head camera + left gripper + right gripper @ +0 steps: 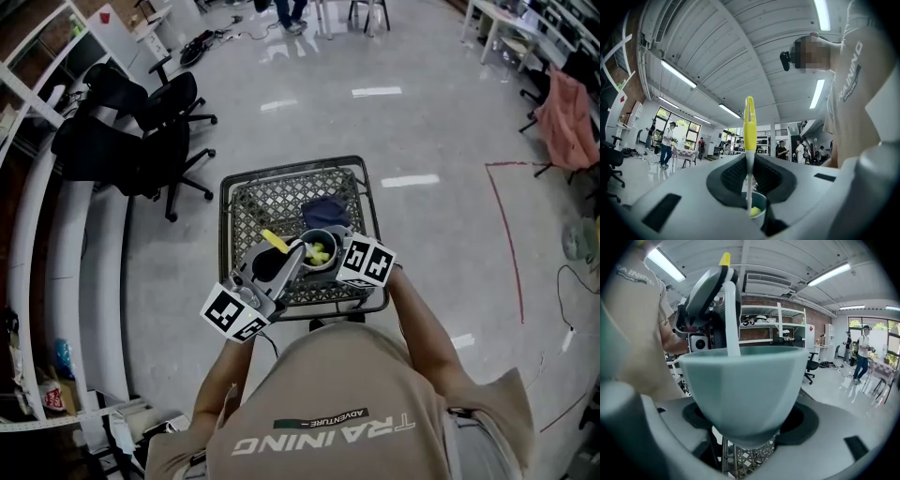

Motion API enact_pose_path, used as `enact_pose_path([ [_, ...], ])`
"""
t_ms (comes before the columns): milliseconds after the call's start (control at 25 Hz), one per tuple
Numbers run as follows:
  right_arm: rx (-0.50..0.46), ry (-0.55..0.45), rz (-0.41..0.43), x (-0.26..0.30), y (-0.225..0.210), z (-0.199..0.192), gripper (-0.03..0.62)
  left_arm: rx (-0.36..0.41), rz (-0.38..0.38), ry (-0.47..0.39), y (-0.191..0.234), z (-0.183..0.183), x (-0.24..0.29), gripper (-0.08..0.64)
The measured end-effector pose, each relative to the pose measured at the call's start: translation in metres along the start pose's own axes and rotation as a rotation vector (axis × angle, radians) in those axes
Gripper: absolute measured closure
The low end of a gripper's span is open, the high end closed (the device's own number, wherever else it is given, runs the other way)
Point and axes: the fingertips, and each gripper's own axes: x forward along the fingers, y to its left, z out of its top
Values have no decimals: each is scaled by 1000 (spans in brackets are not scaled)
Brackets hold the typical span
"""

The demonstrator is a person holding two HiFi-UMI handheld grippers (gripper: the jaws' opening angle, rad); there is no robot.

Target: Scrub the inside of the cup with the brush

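Observation:
A pale teal cup [317, 246] is held above the wire cart, and my right gripper [337, 255] is shut on its base. In the right gripper view the cup [745, 390] fills the middle, upright between the jaws of my right gripper [747, 427]. My left gripper [289, 258] is shut on a brush with a yellow handle [275, 241]. The brush's yellow-green head [321, 253] sits inside the cup. In the left gripper view the brush [749, 136] runs straight out of my left gripper [750, 180], down into the cup [758, 208].
A metal wire mesh cart [272, 202] stands under both grippers, with a dark blue cloth [325, 212] on it. Black office chairs [141, 131] and white benches [56, 244] are to the left. A red tape line [506, 234] marks the floor at right.

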Motion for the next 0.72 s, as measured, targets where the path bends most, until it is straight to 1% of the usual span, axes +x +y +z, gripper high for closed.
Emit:
enact_pose_path([
  [160,32,24,-2,6,-4,-13,212,-17,22,-9,8,1,-7,517],
  [280,55,30,1,12,-5,-20,212,-21,24,-18,12,3,-9,517],
  [400,74,52,3,13,-8,-31,212,-2,13,-39,10,15,-6,517],
  [600,119,72,-2,14,-14,-49,212,52,-4,-79,1,50,-8,517],
  [720,104,72,-17,17,-20,-56,210,72,8,-89,2,62,-14,517],
])
